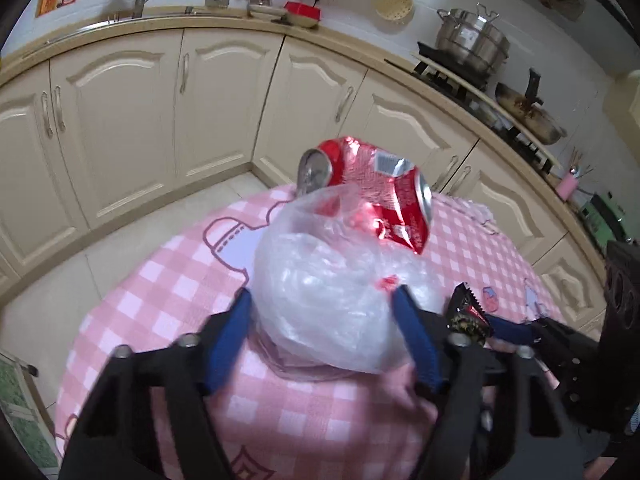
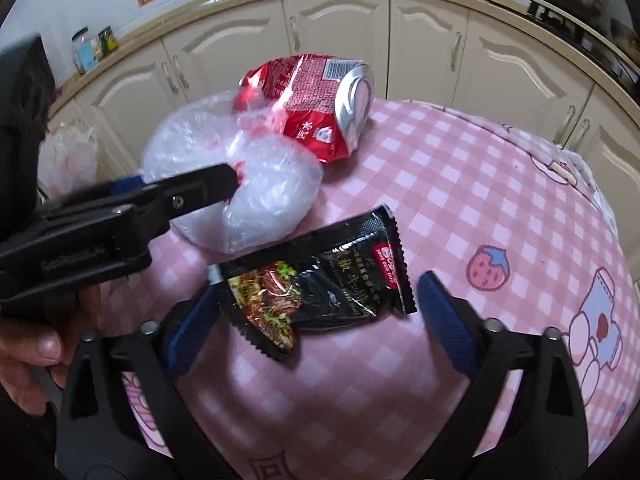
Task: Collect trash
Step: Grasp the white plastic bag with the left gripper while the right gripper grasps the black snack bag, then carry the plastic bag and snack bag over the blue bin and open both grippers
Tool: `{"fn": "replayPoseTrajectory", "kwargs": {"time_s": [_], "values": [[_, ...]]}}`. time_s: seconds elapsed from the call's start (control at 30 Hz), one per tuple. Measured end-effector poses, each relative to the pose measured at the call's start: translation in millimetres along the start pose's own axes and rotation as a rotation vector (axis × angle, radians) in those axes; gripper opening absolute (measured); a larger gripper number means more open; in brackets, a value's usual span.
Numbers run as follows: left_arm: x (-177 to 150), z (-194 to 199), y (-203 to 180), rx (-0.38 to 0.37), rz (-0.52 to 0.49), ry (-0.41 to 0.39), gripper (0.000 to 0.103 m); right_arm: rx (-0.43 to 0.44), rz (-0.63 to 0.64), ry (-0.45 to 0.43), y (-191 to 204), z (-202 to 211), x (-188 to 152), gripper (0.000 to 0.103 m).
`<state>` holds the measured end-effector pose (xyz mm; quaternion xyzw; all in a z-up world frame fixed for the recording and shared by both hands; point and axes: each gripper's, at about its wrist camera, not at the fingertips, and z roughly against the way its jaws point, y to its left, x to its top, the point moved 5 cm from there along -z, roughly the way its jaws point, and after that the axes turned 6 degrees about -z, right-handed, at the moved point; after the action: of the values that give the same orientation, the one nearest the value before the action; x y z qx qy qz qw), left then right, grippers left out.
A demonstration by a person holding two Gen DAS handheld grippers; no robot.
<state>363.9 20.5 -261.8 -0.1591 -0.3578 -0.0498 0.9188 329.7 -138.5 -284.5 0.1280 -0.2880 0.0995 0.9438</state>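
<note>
Three trash bits on pink checked worktop (image 2: 460, 168): one crumpled clear plastic bag (image 1: 340, 276), one crushed red can (image 1: 376, 192), one black snack wrapper (image 2: 320, 280).

Left tool (image 1: 324, 300) straddles bag, blue pads touching its sides, looks gripped. Can lies just beyond bag, touching it.

Right tool (image 2: 316, 304) released, jaws apart around wrapper; left pad at wrapper edge, right pad clear of it. One hand (image 2: 28, 356) visible at left.
</note>
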Motion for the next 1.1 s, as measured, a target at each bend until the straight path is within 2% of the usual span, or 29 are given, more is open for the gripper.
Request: {"fn": "replayPoseTrajectory", "kwargs": {"time_s": [0.07,0.27,0.7,0.97,1.1], "values": [[-1,2,-2,0.018,-0.013,-0.010,0.055,0.011,-0.011,0.004,-3,4,-1,0.063],[-4,14,-8,0.038,-0.031,-0.026,0.045,0.045,-0.037,0.015,-11,21,-13,0.048],[-34,56,-30,0.023,-0.056,-0.055,0.041,0.073,-0.148,-0.036,-36,67,-50,0.046],[-49,79,-74,-0.015,-0.136,-0.060,0.041,0.067,-0.220,-0.102,-60,108,-69,0.046],[-50,92,-106,-0.047,-0.183,-0.081,0.041,0.046,-0.264,-0.167,-82,145,-79,0.046]]}}
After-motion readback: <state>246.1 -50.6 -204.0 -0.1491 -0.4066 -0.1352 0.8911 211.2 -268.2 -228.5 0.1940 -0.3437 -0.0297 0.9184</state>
